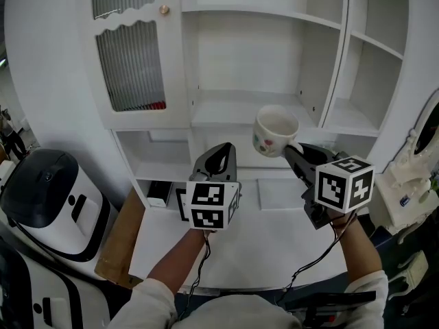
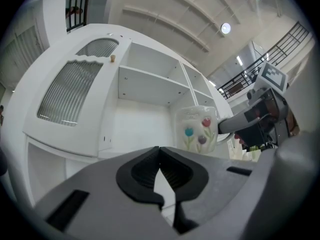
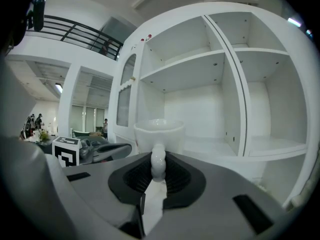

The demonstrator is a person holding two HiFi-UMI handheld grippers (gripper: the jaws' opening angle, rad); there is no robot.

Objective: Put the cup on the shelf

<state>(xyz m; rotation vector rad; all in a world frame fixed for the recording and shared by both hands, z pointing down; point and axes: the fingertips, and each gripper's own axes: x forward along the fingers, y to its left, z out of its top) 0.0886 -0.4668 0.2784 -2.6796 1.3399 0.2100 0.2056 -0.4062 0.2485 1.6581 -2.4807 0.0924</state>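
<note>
Inspecting, we found the right tongs [image 1: 291, 151] clamped on the handle of the cup [image 1: 276, 131], keeping it upright in mid-air before the shelf [image 1: 226, 115], presumably for level placing, while the left tongs [image 1: 221, 148] were closed, empty.

No words, numbers or brand names can be read anywhere. The left marker cube [image 1: 213, 205] and the right marker cube [image 1: 344, 184] carry only black-and-white square patterns, with no letters or digits. The cup [image 1: 275, 131] bears painted flowers. In the left gripper view, faint marks near its rim are too dim to make out as writing.
</note>
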